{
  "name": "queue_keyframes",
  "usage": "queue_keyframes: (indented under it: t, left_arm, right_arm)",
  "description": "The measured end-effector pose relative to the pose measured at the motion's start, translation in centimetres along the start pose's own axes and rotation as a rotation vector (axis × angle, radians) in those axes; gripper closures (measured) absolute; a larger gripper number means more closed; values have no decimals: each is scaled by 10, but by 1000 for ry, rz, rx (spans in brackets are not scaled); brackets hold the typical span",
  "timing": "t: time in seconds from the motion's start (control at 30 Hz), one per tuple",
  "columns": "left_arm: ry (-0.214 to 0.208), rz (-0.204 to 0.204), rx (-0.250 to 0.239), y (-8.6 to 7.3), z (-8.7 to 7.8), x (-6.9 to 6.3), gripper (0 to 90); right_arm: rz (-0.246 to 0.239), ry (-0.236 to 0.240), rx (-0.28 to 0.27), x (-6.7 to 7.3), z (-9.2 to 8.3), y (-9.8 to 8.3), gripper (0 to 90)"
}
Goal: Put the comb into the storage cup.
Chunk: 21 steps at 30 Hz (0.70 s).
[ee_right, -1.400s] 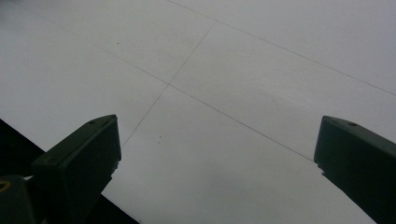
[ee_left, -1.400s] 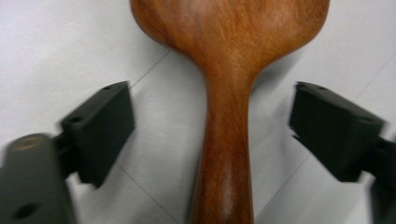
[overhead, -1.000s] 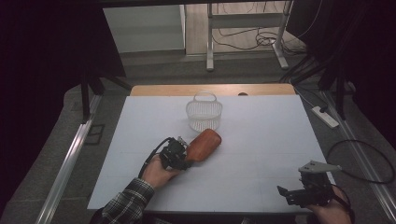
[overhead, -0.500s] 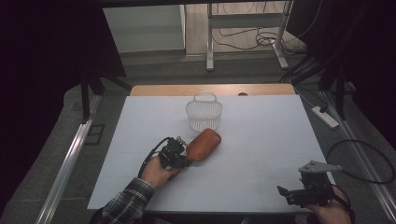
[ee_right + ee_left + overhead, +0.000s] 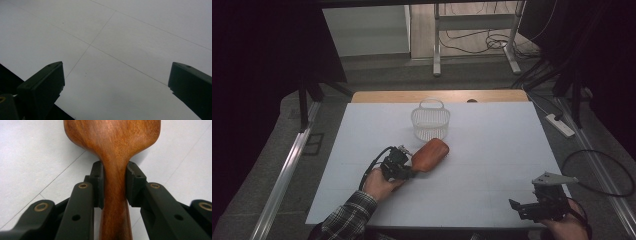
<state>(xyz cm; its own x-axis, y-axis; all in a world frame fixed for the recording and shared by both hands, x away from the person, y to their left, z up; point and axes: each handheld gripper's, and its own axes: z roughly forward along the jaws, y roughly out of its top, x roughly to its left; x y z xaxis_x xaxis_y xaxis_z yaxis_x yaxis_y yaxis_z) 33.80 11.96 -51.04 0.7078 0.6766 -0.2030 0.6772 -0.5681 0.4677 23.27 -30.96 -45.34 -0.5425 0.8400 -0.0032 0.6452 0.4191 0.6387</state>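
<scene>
Left gripper (image 5: 113, 183), nearest: its fingers (image 5: 96, 182) have just been closing and now press on either side of the narrow neck of a wooden spoon (image 5: 113, 150). The neck runs straight out between them, and the broad bowl lies just beyond their tips on the white worktop (image 5: 32, 157). In the high view, the spoon (image 5: 430, 154) points its long axis up and to the right from the left gripper (image 5: 398, 164), toward the white basket (image 5: 430, 120), which stands a short way beyond the bowl and apart from it. The right gripper (image 5: 539, 206) rests well apart at the near right corner, fingers spread wide with nothing between them. The left hand is thus far the nearer to both spoon and basket. The spoon's handle end is cut off below the fingers; whether the bowl faces up or down cannot be told.
</scene>
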Motion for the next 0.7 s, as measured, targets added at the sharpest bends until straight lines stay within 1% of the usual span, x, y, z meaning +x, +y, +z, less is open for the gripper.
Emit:
queue_keyframes:
  t: [0.13,0.2,0.23,0.27,0.53,0.6,0.7]
  left_arm:
    - [0,7,-14,0,-3,0,711]
    - [-6,8,-28,0,-5,0,710]
    - [3,15,-42,0,-7,-2,710]
    - [0,15,-49,-1,-8,-2,710]
    - [2,38,-88,-2,-18,-7,710]
    - [0,41,-107,-3,-22,-10,710]
    - [2,49,-116,-4,-25,-11,710]
  right_arm:
    - [1,0,-1,0,0,0,3]
    - [0,0,-1,0,0,0,4]
    - [1,0,-2,0,0,0,3]
    - [1,0,-3,0,0,0,3]
    - [0,0,-9,0,-1,0,3]
    - [2,2,-13,0,-1,0,2]
    - [3,4,-17,0,-2,0,2]
